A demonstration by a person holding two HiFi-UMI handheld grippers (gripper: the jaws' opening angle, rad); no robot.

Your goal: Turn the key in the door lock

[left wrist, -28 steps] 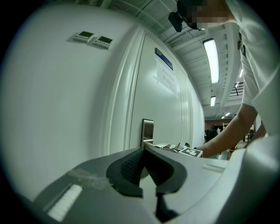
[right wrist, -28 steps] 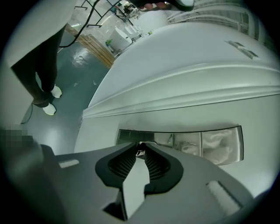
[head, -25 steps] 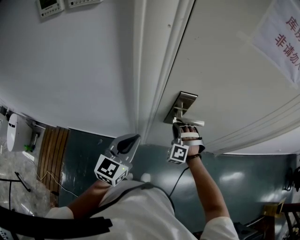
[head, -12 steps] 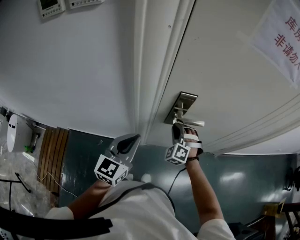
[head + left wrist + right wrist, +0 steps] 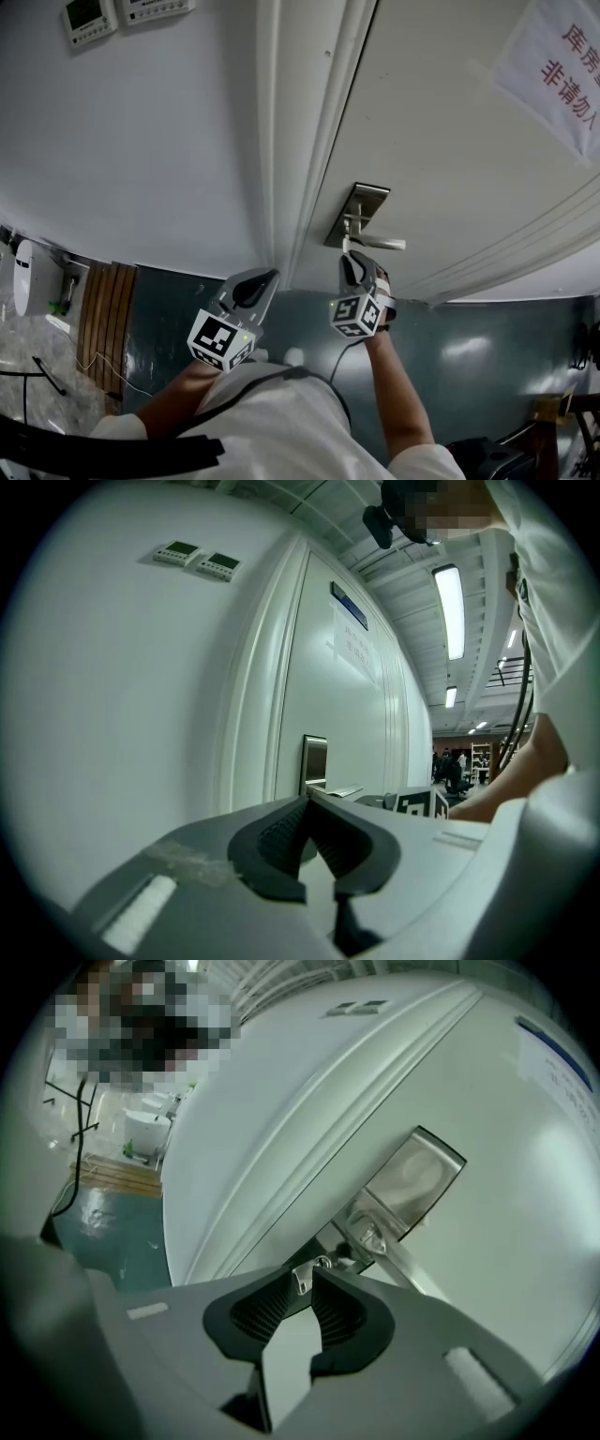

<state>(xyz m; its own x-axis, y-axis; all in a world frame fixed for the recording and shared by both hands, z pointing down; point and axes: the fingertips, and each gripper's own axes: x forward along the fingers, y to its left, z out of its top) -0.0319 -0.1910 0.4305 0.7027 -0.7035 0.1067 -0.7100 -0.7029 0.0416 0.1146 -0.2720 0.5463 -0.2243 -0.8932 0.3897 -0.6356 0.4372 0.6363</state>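
A steel lock plate (image 5: 362, 208) with a lever handle (image 5: 382, 243) sits on the white door (image 5: 450, 141). In the right gripper view a small silver key (image 5: 302, 1277) sticks out of the lock just under the plate (image 5: 417, 1180). My right gripper (image 5: 303, 1283) is at the key, its jaws opening, with the key's head between the fingertips and a thin gap beside it. The head view shows this gripper (image 5: 349, 259) just below the handle. My left gripper (image 5: 266, 278) hangs back near the door frame, shut with nothing in it (image 5: 307, 799).
The door frame (image 5: 314, 141) runs beside the lock, with a white wall (image 5: 141, 141) to its left carrying two control panels (image 5: 89, 14). A paper sign (image 5: 553, 66) with red print hangs on the door. Below lie a green floor (image 5: 469, 356) and a wooden pallet (image 5: 103, 309).
My right gripper has rolled about its own axis at the lock, and its marker cube now shows a different face. The left gripper has kept still.
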